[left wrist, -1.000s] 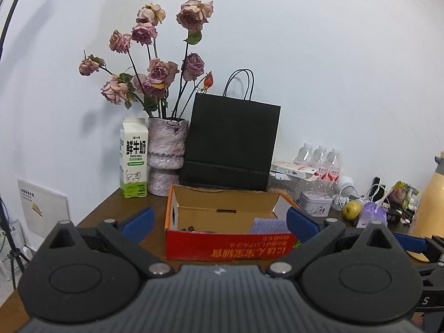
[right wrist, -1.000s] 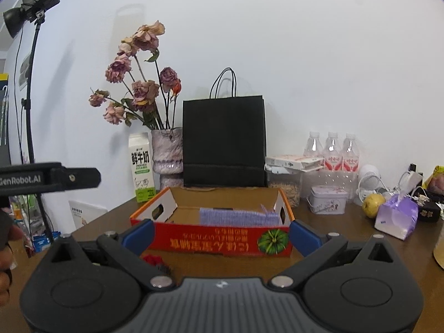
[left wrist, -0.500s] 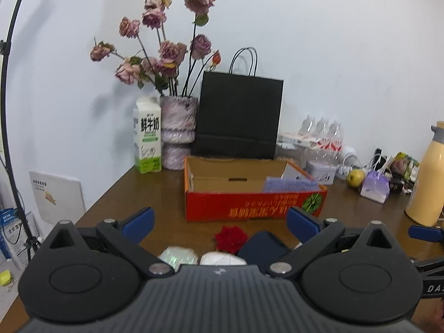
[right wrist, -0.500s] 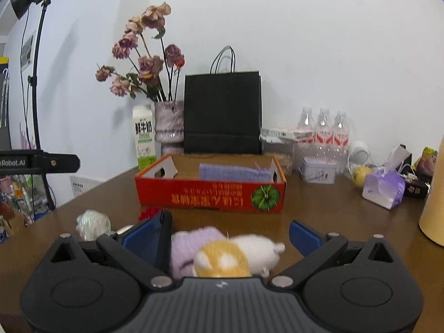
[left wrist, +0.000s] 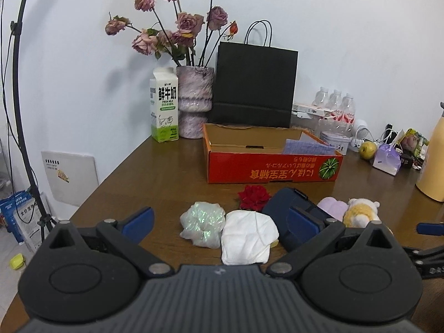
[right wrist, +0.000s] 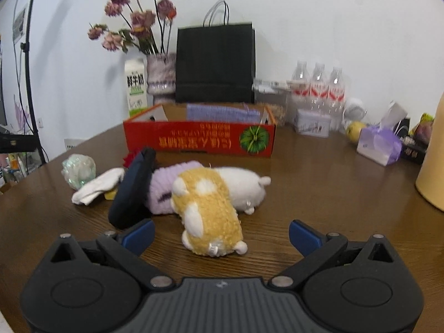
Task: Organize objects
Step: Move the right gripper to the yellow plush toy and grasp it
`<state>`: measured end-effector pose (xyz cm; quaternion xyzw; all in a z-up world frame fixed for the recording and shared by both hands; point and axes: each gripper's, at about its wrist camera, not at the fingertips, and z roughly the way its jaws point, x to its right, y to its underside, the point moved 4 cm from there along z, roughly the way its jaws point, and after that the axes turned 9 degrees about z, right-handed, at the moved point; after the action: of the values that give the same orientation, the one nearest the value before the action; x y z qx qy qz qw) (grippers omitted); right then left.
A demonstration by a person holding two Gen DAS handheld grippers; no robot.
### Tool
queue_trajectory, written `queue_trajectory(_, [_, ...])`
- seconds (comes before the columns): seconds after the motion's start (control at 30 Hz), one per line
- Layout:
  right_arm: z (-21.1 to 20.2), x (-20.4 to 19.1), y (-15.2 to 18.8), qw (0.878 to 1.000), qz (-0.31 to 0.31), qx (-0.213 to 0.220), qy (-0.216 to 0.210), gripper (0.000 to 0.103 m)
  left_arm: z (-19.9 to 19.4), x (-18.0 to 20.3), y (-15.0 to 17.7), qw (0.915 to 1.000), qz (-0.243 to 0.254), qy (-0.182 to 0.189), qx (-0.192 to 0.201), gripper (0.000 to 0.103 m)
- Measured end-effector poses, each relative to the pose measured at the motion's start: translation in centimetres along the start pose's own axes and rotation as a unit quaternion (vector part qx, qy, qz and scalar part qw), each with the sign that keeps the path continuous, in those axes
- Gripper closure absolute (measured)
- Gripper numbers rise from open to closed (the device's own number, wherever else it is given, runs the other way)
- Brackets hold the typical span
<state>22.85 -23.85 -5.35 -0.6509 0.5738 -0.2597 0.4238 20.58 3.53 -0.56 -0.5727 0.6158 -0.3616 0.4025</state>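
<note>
A red cardboard box [left wrist: 273,168] [right wrist: 199,140] stands open on the wooden table with a purple cloth [left wrist: 306,147] inside. In front of it lie an iridescent bundle [left wrist: 202,223], a white cloth [left wrist: 248,236], a red fabric rose [left wrist: 254,195], a dark blue case [left wrist: 288,202] [right wrist: 133,191], a lilac plush [right wrist: 169,191] and a yellow-and-white plush hamster [right wrist: 208,212]. My left gripper [left wrist: 220,223] is open above the white cloth and bundle. My right gripper [right wrist: 220,234] is open around the rear of the hamster, not touching it.
A milk carton [left wrist: 163,105], a vase of dried roses [left wrist: 194,101] and a black paper bag [left wrist: 254,86] stand along the wall. Water bottles [right wrist: 319,88], a tin [right wrist: 313,123], an apple [left wrist: 367,148], a purple tissue pack [right wrist: 378,143] and a yellow flask [left wrist: 433,163] crowd the right side.
Both grippers have pulled back from the box and tilted down, so the loose objects on the table's near side have come into view. Both stay open.
</note>
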Motion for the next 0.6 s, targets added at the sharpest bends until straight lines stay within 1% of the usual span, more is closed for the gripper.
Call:
queue_trajectory(0.23, [4.6,0.3,-0.9,0.999,0.019,-0.041,-0.016,0.0,-0.1,-0.4,0.3,1.0,-0.001,-0.002,-0.002,0.0])
queue_trajectory(0.4, [6.8,0.5,-0.8,0.998,0.037,-0.053,-0.018,0.002,0.5,-0.7,0.8,0.9999,-0.003,-0.002,-0.014,0.0])
queue_trajectory(0.47, [7.0,0.4,-0.6,0.998,0.042,-0.051,-0.02,0.012,0.9,-0.8,1.0,0.9998,-0.004,-0.001,-0.02,0.0])
queue_trajectory(0.5, [7.1,0.4,-0.6,0.998,0.044,-0.051,-0.022,0.015,1.1,-0.8,1.1,0.9997,-0.005,-0.001,-0.023,0.0])
queue_trajectory(0.53, [7.2,0.4,-0.5,0.997,0.046,-0.052,-0.025,0.022,1.3,-0.8,1.2,0.9996,-0.007,0.0,-0.027,0.0])
queue_trajectory(0.57, [7.2,0.4,-0.5,0.997,0.048,-0.053,-0.031,0.033,1.5,-0.8,1.3,0.9995,-0.009,0.002,-0.03,0.0])
queue_trajectory(0.6, [7.2,0.4,-0.5,0.997,0.05,-0.052,-0.038,0.041,1.6,-0.8,1.4,0.9994,-0.009,0.003,-0.032,0.0])
